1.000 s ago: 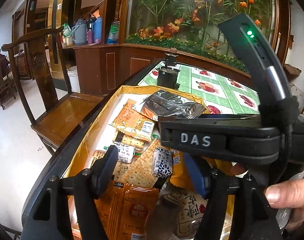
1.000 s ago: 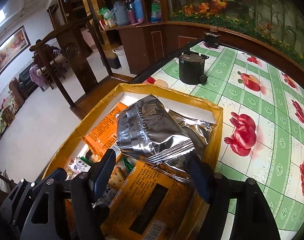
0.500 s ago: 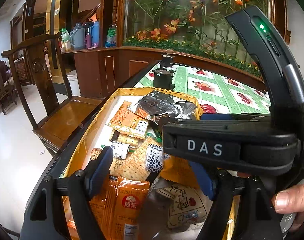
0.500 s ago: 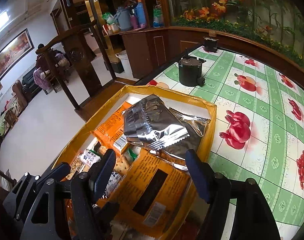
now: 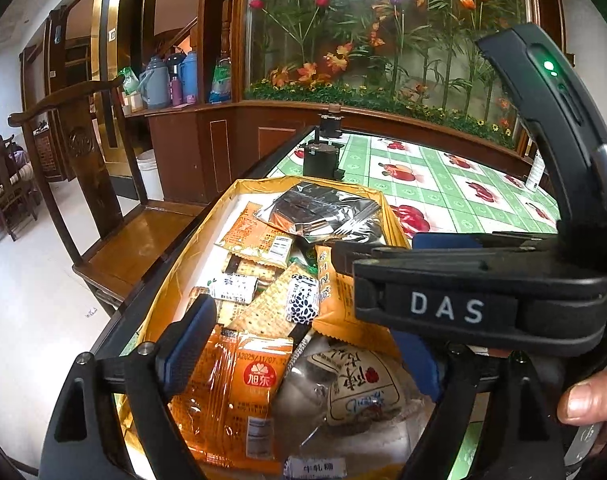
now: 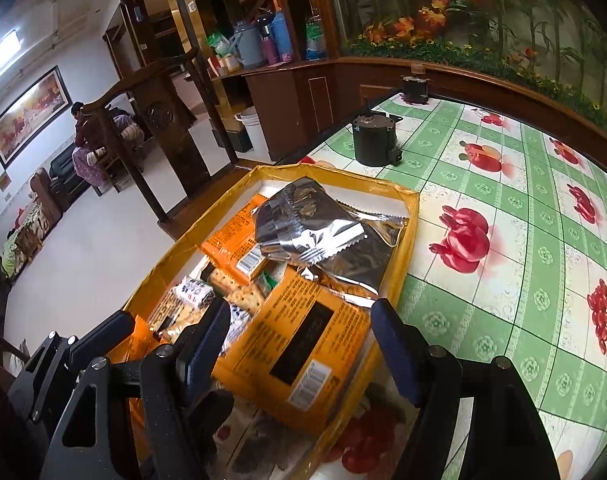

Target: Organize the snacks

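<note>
**Snacks boxed; both grippers free above**

Yellow box (image 6: pixel 407 216) on green tablecloth (image 6: pixel 503 240) holds the snack packets (image 5: pixel 259 376). Left gripper (image 5: pixel 303 344) jaws opening, nothing pinched. Right gripper (image 6: pixel 299 340) spread, empty. Judged: placing step done; next needs another loose packet.

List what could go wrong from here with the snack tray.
The yellow-rimmed tray sits at the table's edge beside the wooden chair; a nudge might tip it off. The crinkled silver foil packets lie loosely atop the pile and could slide out. The left gripper, jaws opening over overlapping packets, may snag several.
</note>
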`<state>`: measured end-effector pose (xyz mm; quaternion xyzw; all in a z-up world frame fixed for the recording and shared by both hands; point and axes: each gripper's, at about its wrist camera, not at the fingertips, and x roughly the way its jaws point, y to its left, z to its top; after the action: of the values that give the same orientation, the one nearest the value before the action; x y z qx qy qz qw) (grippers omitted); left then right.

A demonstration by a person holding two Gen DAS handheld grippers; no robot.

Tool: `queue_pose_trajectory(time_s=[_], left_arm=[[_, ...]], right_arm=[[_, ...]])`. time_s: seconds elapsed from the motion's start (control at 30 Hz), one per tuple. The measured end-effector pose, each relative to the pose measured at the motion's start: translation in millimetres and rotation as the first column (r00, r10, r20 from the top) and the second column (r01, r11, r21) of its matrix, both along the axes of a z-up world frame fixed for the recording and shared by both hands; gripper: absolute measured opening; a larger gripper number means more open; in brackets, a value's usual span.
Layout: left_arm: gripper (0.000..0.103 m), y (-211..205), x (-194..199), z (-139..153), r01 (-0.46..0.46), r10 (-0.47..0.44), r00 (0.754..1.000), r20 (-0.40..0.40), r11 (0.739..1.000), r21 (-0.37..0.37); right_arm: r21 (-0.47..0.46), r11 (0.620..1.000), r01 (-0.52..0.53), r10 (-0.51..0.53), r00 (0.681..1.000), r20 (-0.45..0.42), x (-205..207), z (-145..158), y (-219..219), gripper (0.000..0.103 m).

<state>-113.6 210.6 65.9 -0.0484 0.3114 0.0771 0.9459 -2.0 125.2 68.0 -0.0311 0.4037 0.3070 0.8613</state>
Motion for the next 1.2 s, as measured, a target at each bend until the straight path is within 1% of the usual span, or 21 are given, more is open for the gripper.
queue_pose_trajectory(time_s=[0.2, 0.3, 0.4, 0.53, 0.7, 0.87, 0.97, 1.07, 1.13, 1.2], left_arm=[[0.087, -5.4, -8.1, 3.1, -0.001, 0.001, 1.000, 0.014, 1.000, 0.025], [0.089, -4.6, -11.9, 2.6, -0.008, 0.008, 1.000, 0.018, 1.000, 0.029], [0.090, -3.9, -16.6, 1.8, -0.022, 0.021, 0.999, 0.033, 0.999, 0.030], [0.091, -4.2, -18.9, 0.9, -0.031, 0.030, 0.999, 0.033, 0.999, 0.029], [0.091, -5.5, -22.9, 2.3, -0.042, 0.041, 0.998, 0.044, 0.998, 0.043], [0.092, -14.9, -30.0, 1.0, -0.051, 0.047, 0.998, 0.049, 0.996, 0.072], [0.093, -17.9, -35.5, -0.2, -0.051, 0.048, 0.998, 0.050, 0.996, 0.070], [0.093, -18.7, -40.3, 0.5, -0.063, 0.059, 0.997, 0.048, 0.995, 0.075], [0.093, -17.2, -43.9, 0.4, -0.069, 0.066, 0.997, 0.049, 0.995, 0.072], [0.094, -15.5, -46.3, 0.9, -0.084, 0.080, 0.996, 0.050, 0.994, 0.076]], right_arm=[[0.022, 1.000, -0.008, 0.008, 1.000, 0.012, -11.9, 4.6, -7.8, 0.077], [0.038, 0.999, -0.012, 0.011, 1.000, 0.021, -18.6, 6.9, -12.8, 0.078], [0.051, 0.999, -0.013, 0.010, 0.999, 0.040, -25.6, 8.9, -19.6, 0.079], [0.059, 0.998, -0.008, 0.004, 0.998, 0.064, -35.2, 8.7, -29.8, 0.080], [0.060, 0.998, -0.005, -0.001, 0.995, 0.099, -48.9, 5.7, -46.6, 0.080], [0.133, 0.991, 0.030, -0.043, 0.994, 0.100, -60.8, 0.2, -77.2, 0.083], [0.136, 0.989, 0.052, -0.071, 0.987, 0.143, -72.3, 0.1, -91.3, 0.083], [0.169, 0.984, 0.055, -0.082, 0.984, 0.160, -78.2, 0.2, -103.9, 0.086], [0.181, 0.982, 0.057, -0.087, 0.983, 0.162, -77.0, -2.8, -109.4, 0.087], [0.199, 0.978, 0.060, -0.091, 0.985, 0.146, -74.0, -7.5, -114.2, 0.087]])
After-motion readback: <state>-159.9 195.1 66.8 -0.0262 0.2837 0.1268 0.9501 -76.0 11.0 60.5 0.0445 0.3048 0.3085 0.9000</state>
